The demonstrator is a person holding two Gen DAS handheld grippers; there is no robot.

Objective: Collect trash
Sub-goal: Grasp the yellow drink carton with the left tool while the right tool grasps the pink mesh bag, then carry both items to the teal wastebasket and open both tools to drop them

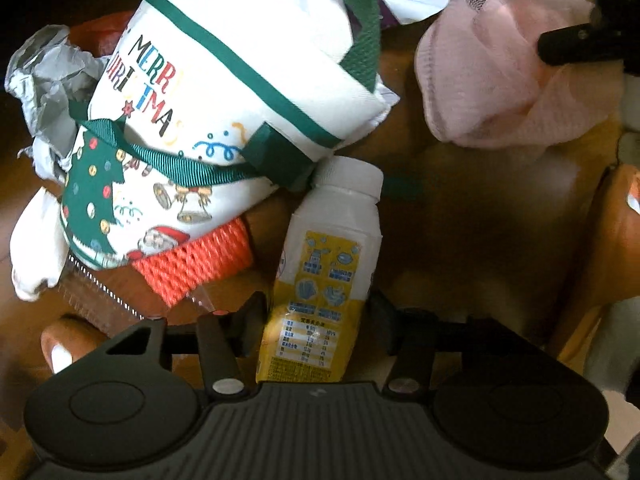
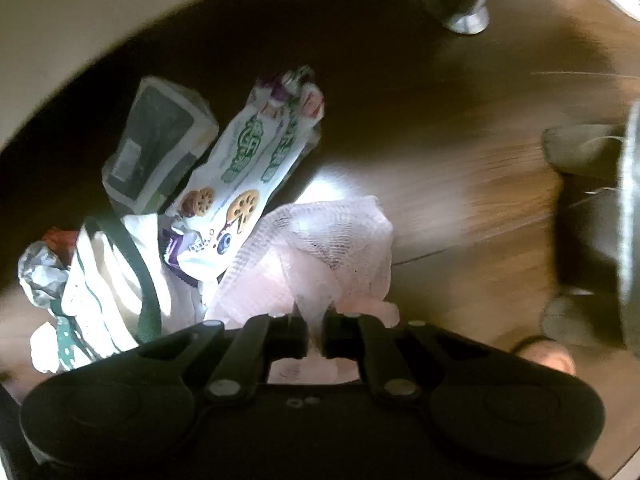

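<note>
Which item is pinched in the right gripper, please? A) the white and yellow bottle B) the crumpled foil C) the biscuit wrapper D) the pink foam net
D: in the right wrist view the right gripper has its jaws nearly together on a pulled-up fold of the pink foam net.

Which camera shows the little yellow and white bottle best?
The left wrist view: the bottle lies whole and sharp between the left tool's fingers, white cap and yellow label clear. The right wrist view does not show it, only the pink mesh pinched in the right tool.
</note>
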